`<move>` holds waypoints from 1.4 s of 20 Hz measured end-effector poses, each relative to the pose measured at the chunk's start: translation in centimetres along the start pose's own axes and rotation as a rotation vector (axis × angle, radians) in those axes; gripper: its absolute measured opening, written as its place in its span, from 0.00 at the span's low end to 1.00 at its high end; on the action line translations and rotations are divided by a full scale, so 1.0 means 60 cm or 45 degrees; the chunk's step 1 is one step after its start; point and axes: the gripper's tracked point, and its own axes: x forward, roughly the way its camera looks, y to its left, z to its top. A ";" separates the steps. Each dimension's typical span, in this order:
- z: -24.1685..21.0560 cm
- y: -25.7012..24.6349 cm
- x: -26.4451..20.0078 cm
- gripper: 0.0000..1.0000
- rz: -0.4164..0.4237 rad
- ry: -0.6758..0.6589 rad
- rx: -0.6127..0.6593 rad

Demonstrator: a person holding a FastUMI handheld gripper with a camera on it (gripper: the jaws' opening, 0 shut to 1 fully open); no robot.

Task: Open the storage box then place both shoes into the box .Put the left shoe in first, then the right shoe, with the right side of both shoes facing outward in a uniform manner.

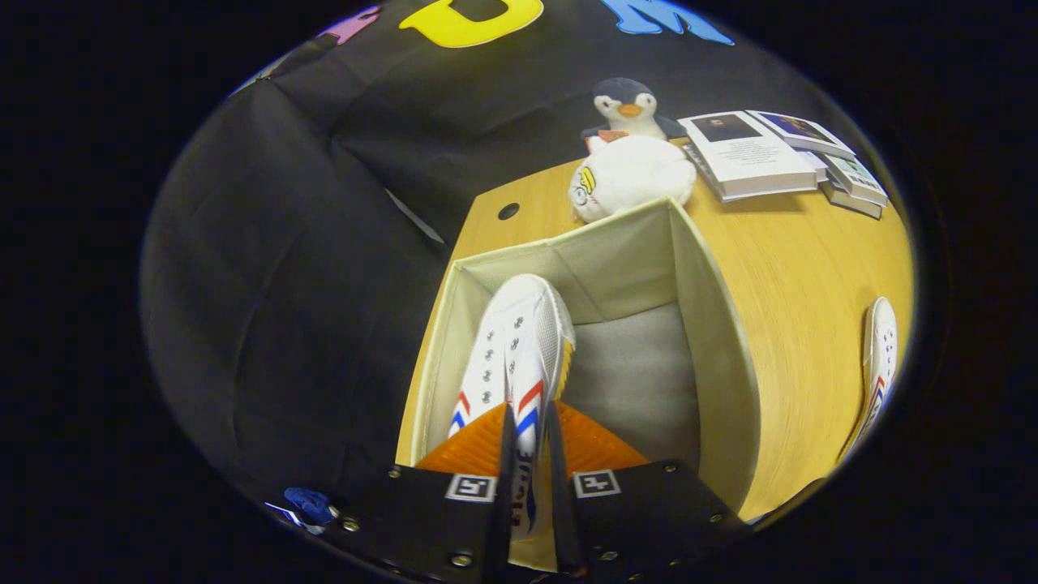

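- Gripper view: the gripper [527, 454] was clamped on a white canvas shoe [519, 357], both fingers pressing the shoe's heel end from either side, over the open storage box [722, 357].
- The held shoe ran lengthwise straight ahead from the fingers, toe pointing away toward the box's far wall, its laced top facing the camera; red and blue chevron stripes showed on both sides near the fingers.
- Blue lettering sat on the shoe's heel between the fingers, too cut off to read.
- The box, pale fabric with a grey floor, stood on a wooden table [795, 276] near the table's edge.
- The second shoe [880, 357] lay on the table well apart from the box, off to the fingers' right, with the same stripes.
- Beyond the box a plush penguin [628, 154] touched its far rim, beside stacked books [762, 154]; their print was too small to read.
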 end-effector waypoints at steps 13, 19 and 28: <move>0.080 -0.058 -0.131 0.98 -0.011 -0.259 -0.119; 0.098 -0.144 -0.200 0.98 -0.088 -0.344 -0.108; 0.087 -0.302 -0.283 0.98 -0.273 -0.390 -0.136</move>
